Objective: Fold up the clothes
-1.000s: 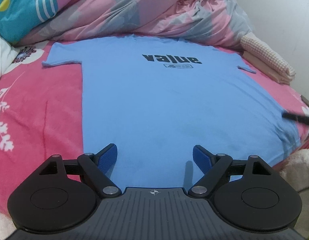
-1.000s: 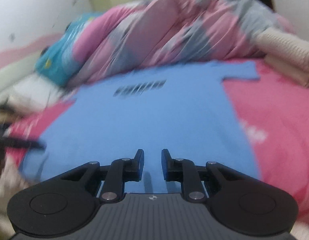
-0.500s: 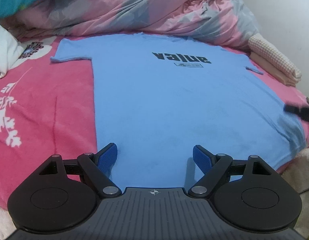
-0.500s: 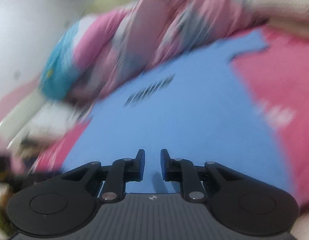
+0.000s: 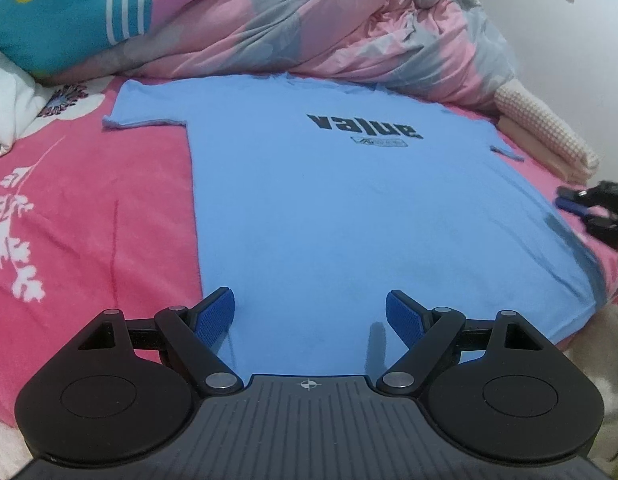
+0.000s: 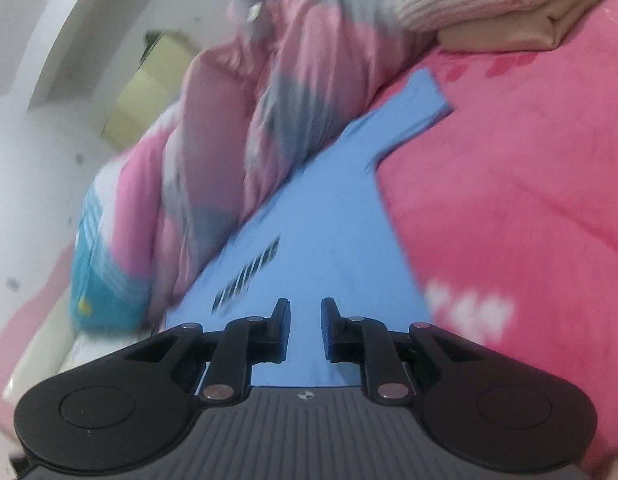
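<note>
A light blue T-shirt [image 5: 329, 200] with a black "value" print lies flat, front up, on the pink bedcover [image 5: 89, 220], collar towards the far duvet. My left gripper [image 5: 309, 294] hangs over the shirt's near hem, its blue pads wide apart and open, with nothing between them. In the blurred right wrist view, my right gripper [image 6: 305, 302] is tilted above the shirt [image 6: 337, 240], by its right side. Its jaws stand a narrow gap apart with nothing gripped. That gripper [image 5: 569, 200] also shows at the right edge of the left wrist view, beside the shirt's side seam.
A crumpled pink and grey duvet [image 5: 309, 20] lies behind the shirt, with a teal pillow [image 5: 61, 12] and a white pillow [image 5: 5, 112] at the left. A folded stack of beige clothes [image 5: 549, 140] sits at the far right by the wall.
The right gripper has rolled and moved along the shirt's right side, further up towards the sleeve. The left gripper has stayed over the hem, still open.
</note>
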Tool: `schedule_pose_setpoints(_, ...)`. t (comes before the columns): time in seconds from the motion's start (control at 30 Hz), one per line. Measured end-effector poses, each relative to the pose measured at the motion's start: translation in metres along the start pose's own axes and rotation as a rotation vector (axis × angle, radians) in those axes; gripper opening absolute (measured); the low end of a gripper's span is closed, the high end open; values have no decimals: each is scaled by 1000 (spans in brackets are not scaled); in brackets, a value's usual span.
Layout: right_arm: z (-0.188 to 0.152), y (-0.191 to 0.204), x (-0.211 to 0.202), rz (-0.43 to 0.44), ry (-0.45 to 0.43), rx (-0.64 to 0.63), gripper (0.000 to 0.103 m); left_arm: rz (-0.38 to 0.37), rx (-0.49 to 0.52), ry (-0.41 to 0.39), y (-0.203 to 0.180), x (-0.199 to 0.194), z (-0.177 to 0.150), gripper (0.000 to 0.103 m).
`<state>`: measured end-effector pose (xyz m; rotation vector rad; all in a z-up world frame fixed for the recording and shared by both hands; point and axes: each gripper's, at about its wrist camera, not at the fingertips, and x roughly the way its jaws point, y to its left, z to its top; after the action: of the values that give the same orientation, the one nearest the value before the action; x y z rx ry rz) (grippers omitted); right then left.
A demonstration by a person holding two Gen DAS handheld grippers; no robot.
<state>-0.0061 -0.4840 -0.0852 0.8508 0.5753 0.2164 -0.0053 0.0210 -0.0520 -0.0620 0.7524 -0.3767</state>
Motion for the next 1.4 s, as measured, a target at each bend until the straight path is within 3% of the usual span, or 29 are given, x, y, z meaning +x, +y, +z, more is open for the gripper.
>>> schedule_pose_setpoints(0.1, -14, -6, 13, 11, 97, 77, 17, -10, 1, -16, 0, -5, -1, 84)
schedule_pose_setpoints(0.27, -61, 32, -19, -31, 248, -41, 18, -32, -4, -41, 5, -10, -4, 84)
schedule_pose_setpoints(0.33, -65, 47, -26, -62, 281, -92, 19, -43, -8, -48, 8, -12, -5, 84)
schedule_pose_setpoints(0.4, -56, 62, -27, -78, 256, -139, 19, -49, -9, -54, 9, -12, -5, 85)
schedule_pose_setpoints(0.5, -38, 77, -12, -18, 175, -140, 19, -17, 13, -38, 8, -10, -3, 85)
schedule_pose_setpoints(0.57, -35, 77, 14, 12, 173, -96, 19, 8, 22, -31, 8, -9, -3, 85)
schedule_pose_setpoints(0.67, -59, 67, 38, 2, 273, -13, 19, 20, 13, -29, 12, -10, -4, 85)
schedule_pose_setpoints(0.83, -128, 73, 6, 51, 381, -2, 19, 8, -11, -20, 25, -14, -11, 85)
schedule_pose_setpoints(0.93, -140, 81, -3, 58, 431, -13, 19, 13, -9, -18, 30, -18, -9, 85)
schedule_pose_setpoints(1.0, -124, 90, -8, 44, 350, -79, 19, 19, -7, -21, 32, -21, -7, 85)
schedule_pose_setpoints(1.13, -89, 76, -16, 51, 189, -43, 19, 48, -3, -69, 37, -40, 4, 85)
schedule_pose_setpoints(1.23, -105, 57, -5, 33, 250, 33, 19, 77, -3, -77, 40, -50, 5, 86)
schedule_pose_setpoints(1.33, -151, 50, -10, 128, 344, 91, 18, 96, -2, -58, 39, -48, 2, 87)
schedule_pose_setpoints(1.4, -171, 54, -11, 126, 414, 89, 19, 101, -5, -41, 37, -43, 2, 87)
